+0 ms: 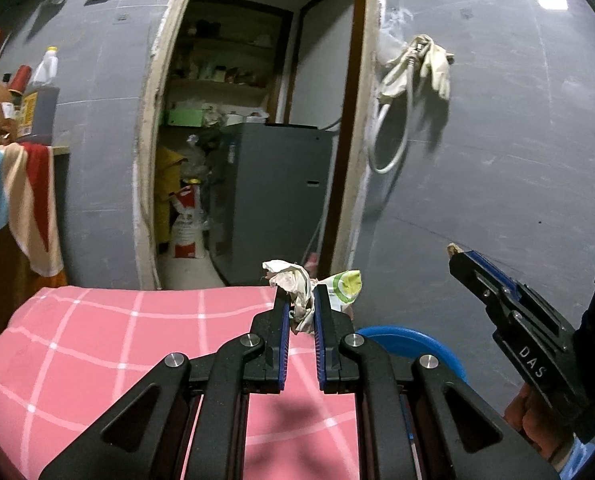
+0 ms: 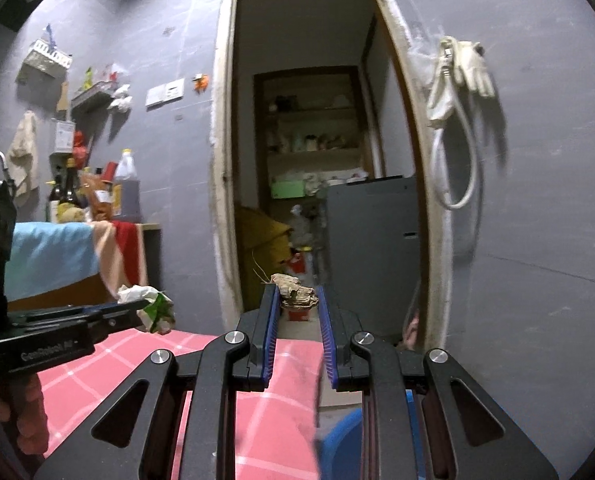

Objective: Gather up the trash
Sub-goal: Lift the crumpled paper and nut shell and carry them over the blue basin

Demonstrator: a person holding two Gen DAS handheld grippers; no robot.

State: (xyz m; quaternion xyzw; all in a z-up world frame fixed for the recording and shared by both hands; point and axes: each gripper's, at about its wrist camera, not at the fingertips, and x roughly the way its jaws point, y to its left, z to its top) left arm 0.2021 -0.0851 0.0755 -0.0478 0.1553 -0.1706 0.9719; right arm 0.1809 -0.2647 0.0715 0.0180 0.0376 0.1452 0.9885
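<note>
Beyond both hand-held grippers a grey wall fills the far side, cut by an open doorway into a cluttered storeroom with shelves and a grey cabinet. Below them lies a pink checked cloth, whose far edge ends just short of the doorway. Only the right wrist view shows the wall shelves, the hanging cloth and the tap at far left; only the left wrist view shows the rounded rim of a blue tub just right of the cloth (in the other view it is a blurred blue patch). The air between the grippers and the wall is open.

The left hand-held gripper is clamped on a crumpled white and green wrapper, held up above the cloth's far edge. The right hand-held gripper is closed on a brown crumpled scrap, level with the doorway. Pale gloves and a hose hang on the wall up to their right.

Readable writing: "DAS" on the right gripper's side in the left view; the left gripper's lettering is too blurred to read surely.
</note>
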